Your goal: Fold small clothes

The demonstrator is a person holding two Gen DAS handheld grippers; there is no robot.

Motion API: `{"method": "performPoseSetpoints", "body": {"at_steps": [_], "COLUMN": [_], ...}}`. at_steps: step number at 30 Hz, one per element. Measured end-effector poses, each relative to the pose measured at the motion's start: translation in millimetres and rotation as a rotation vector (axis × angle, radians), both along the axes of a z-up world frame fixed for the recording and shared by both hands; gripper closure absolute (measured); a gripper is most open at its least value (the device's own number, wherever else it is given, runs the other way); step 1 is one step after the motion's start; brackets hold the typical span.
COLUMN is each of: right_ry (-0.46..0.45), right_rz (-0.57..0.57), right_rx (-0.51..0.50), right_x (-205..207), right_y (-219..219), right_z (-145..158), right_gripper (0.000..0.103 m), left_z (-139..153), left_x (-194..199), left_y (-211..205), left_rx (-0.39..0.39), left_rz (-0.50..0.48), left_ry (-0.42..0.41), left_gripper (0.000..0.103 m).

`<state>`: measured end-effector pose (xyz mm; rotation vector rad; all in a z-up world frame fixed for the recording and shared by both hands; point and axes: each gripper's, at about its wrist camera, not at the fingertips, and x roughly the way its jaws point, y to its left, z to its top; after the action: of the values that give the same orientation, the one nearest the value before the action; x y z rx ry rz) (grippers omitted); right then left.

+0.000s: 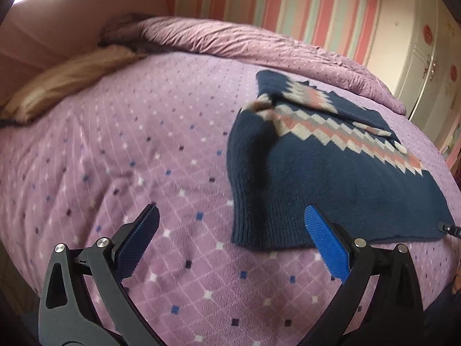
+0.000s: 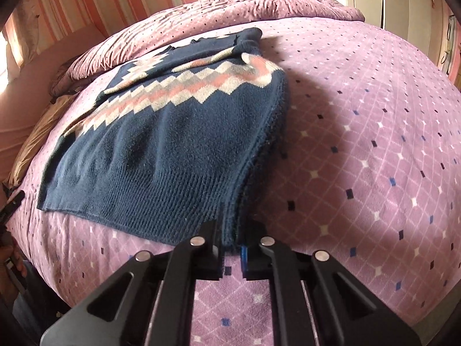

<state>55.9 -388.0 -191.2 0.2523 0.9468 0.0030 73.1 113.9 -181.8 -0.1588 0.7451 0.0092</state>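
Note:
A navy knit sweater (image 1: 311, 178) with a pink and cream zigzag band lies on the purple bed, its sleeves folded in over the chest. My left gripper (image 1: 230, 230) is open and empty, just above the blanket by the sweater's near left hem corner. In the right wrist view my right gripper (image 2: 232, 239) is shut on the sweater's (image 2: 173, 144) right hem corner, and that side edge is lifted into a fold.
The bed carries a purple diamond-pattern blanket (image 1: 115, 158) with a bunched duvet (image 1: 230, 40) along the far side. A tan pillow (image 1: 72, 83) lies at the left. A striped wall and a white wardrobe (image 1: 426, 57) stand behind.

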Motion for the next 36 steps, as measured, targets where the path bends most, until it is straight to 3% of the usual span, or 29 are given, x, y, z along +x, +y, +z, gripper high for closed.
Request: {"method": "performPoseSetpoints", "body": {"at_steps": [11,17,18,20,22,23,26,36], "right_ry": [0.001,-0.005,-0.004,-0.005,-0.006,-0.006,-0.01,-0.079], "right_rz": [0.019,0.025,0.025,0.025,0.028,0.028,0.027,0.008], "right_rx": [-0.004,-0.008,-0.008,-0.008,-0.009,-0.009,-0.008,0.017], "right_x": [2.0,3.0,3.3,3.6,4.1,4.7,6.0,8.8], "right_y": [-0.5,0.3,0.3,0.7,1.4,1.8,2.9,-2.9], "right_z": [3.5,4.5,4.4,4.4,4.2,4.1,5.3,26.8], "right_gripper": [0.096,0.096,0.096,0.095,0.095,0.095,0.096,0.096], "left_z": [-44.6,-50.7,-49.3,-45.0,-40.5,-39.7,-34.5,4.4], "left_x": [32.0,40.8,40.5,41.1,41.7,42.5,42.6,44.4], "left_y": [-20.9,-26.5,-29.3,-34.8,-36.6,-36.5,-37.4,-31.8], "left_rx": [-0.082,-0.068,-0.056,-0.001,-0.01,-0.017,-0.028,-0.004], "left_rz": [-0.042,-0.028,-0.035,-0.033,-0.034,-0.035,-0.024,-0.024], "left_ry": [0.126,0.144,0.135,0.123,0.118,0.12,0.111,0.035], "left_gripper": [0.003,0.006,0.013,0.059,0.081,0.086,0.094,0.095]}}
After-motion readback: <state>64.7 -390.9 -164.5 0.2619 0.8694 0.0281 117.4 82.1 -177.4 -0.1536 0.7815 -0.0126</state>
